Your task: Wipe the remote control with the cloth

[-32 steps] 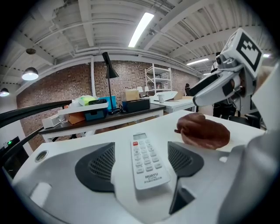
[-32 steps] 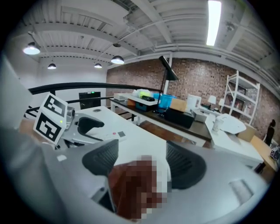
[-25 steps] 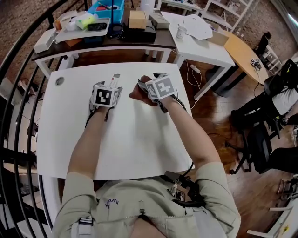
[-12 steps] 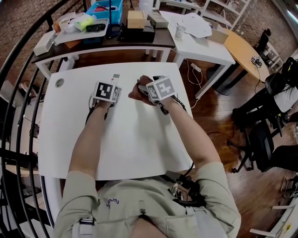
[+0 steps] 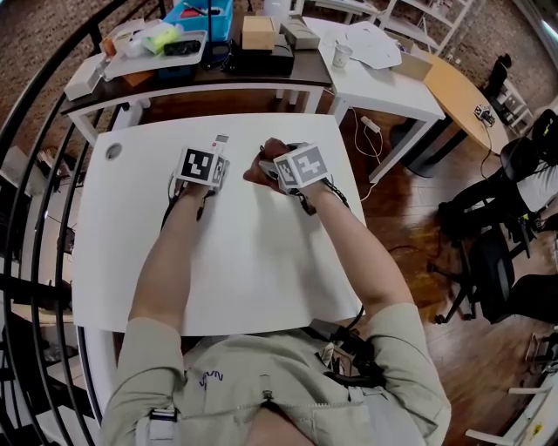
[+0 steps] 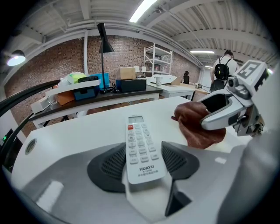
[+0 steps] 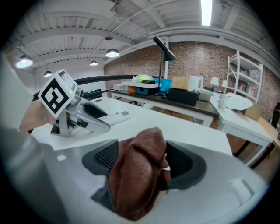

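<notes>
The white, slim remote control (image 6: 139, 140), with grey buttons, one red button and a small screen at its far end, lies lengthwise between the jaws of the left gripper (image 6: 143, 164). Its printed near end is toward the gripper's camera and its screen end points away across the white table (image 5: 253, 261). Those jaws have just been closing, and their dark ribbed pads (image 6: 107, 164) now sit against the remote's two long edges. In the head view the remote's far tip pokes out past the gripper's marker cube.

Just to the right, the right gripper (image 7: 142, 162) is clamped on a bunched reddish-brown cloth (image 7: 138, 183). The fabric fills the space between its pads and bulges above and below them. The cloth hangs near the remote's right side, apart from it, and the two grippers stand side by side over the far half of the table.

Beyond stands a dark-topped table carrying a blue bin (image 5: 200, 13), a cardboard box (image 5: 258, 33) and a black desk lamp (image 6: 101, 33).
</notes>
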`<state>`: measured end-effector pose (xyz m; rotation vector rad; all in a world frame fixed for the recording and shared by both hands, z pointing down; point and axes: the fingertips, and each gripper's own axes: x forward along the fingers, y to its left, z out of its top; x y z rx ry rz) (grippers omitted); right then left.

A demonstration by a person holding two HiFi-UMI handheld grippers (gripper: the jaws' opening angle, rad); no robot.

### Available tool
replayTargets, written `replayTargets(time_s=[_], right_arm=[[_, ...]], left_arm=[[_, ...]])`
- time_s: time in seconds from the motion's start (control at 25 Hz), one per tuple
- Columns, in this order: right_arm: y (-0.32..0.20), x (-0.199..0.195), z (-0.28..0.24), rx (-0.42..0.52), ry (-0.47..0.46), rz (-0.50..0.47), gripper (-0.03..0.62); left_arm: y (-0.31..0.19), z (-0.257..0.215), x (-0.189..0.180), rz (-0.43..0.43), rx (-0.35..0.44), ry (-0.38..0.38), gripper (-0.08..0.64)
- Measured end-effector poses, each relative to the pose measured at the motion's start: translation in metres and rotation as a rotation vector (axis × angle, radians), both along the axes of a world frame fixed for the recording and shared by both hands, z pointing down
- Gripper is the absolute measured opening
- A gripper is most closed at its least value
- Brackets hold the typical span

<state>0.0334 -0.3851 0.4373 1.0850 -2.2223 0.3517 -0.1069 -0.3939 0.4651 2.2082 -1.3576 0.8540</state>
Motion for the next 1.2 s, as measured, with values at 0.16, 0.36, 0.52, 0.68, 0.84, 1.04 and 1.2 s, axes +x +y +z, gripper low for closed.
replayTargets(time_s=[0.16, 0.36, 0.52, 0.68, 0.84, 1.04, 1.2], right_arm=[[0.001, -0.001, 0.005, -0.015, 0.014, -0.004, 0.337], [0.004, -0.001, 0.017, -0.038, 0.032, -0.006, 0.337], [0.003, 0.0, 0.024, -0.038, 0.054, 0.002, 0.336], [0.003, 0.001, 0.025, -0.013, 0.067, 0.015, 0.306], [0.004, 0.0, 0.023, 0.015, 0.073, 0.012, 0.202], [0.004, 0.007, 0.022, 0.042, 0.084, 0.037, 0.161], [0.008, 0.008, 0.015, 0.06, 0.043, 0.049, 0.152]], left_arm=[[0.002, 0.001, 0.003, 0.011, -0.014, 0.01, 0.262], [0.004, -0.001, 0.005, 0.029, 0.015, -0.006, 0.255], [0.002, -0.002, 0.002, 0.024, 0.039, -0.03, 0.252], [0.003, -0.003, 0.002, 0.027, 0.06, -0.041, 0.249], [0.004, -0.006, 0.003, 0.026, 0.092, -0.055, 0.245], [0.009, -0.005, -0.013, -0.021, 0.117, -0.136, 0.242], [0.014, -0.011, -0.011, -0.015, 0.164, -0.123, 0.242]])
